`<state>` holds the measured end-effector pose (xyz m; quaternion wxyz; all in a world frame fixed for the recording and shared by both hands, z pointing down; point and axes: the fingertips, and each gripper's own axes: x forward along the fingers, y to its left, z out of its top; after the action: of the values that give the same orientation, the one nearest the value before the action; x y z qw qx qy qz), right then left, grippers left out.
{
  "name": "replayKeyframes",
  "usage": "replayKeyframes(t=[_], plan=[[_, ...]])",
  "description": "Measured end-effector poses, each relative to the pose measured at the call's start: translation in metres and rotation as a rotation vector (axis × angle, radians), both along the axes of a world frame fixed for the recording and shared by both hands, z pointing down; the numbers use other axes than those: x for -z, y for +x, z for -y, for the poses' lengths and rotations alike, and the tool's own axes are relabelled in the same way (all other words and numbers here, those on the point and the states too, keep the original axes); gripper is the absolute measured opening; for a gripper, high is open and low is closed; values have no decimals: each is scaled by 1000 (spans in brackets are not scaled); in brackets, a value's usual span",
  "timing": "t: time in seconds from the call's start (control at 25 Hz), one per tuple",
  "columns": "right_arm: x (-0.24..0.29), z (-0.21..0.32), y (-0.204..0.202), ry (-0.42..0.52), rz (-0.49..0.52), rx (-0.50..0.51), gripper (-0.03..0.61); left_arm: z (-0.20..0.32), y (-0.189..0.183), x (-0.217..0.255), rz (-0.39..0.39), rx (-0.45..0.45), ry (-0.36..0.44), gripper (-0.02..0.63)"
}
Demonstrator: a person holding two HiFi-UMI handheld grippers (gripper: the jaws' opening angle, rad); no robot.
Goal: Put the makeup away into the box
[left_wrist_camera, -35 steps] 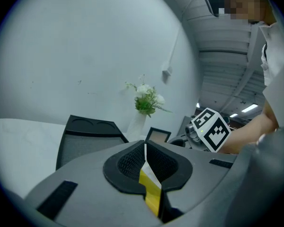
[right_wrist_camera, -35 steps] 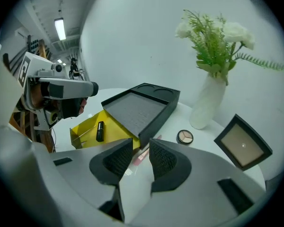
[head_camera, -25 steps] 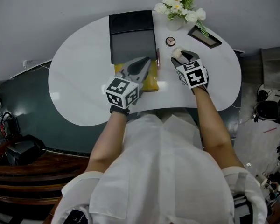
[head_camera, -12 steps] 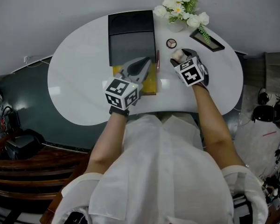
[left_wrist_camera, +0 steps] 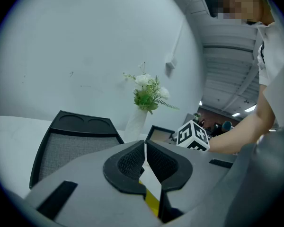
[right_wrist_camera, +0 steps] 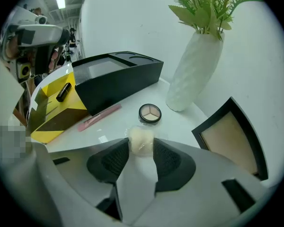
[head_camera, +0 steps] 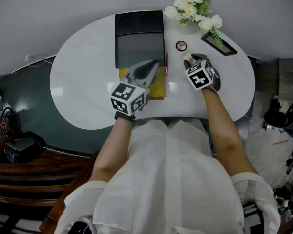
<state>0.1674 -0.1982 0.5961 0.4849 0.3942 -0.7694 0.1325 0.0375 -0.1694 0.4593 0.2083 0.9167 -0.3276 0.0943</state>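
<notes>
white short-sleeved shirt [head_camera: 171,179]; grey left hand-held gripper [head_camera: 154,65], right hand-held gripper [head_camera: 188,57]; black textured pads [left_wrist_camera: 128,164]; black-white marker cubes [head_camera: 128,97].

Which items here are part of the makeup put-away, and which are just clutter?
Job: makeup sponge, right tongs closing on it; round eyeshadow compact; pink pencil; yellow box, flap in left tongs; black tube inside it.
Lying about: white vase of flowers; black frame; black case, role unclear.

Table [head_camera: 78,82] white; case [head_camera: 139,48] blk w/ grey mesh; box [right_wrist_camera: 45,126] yellow w/ dark band; sponge [right_wrist_camera: 141,140] cream; stick [right_wrist_camera: 99,117] pink; vase [right_wrist_camera: 194,70] white, leaves [right_wrist_camera: 203,8] green; frame [right_wrist_camera: 229,143] blk, beige inside.
</notes>
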Motion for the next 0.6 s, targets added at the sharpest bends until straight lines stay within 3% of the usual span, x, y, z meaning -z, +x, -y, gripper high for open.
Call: replayKeyframes(t=[0.36,0.6], plan=[[3,-1,1,9,0,-34,103,-2,-9,5,-7,9,11,26],[16,-7,-3,40,11,-52,97,-4,-22,10,-15,26,24,26]])
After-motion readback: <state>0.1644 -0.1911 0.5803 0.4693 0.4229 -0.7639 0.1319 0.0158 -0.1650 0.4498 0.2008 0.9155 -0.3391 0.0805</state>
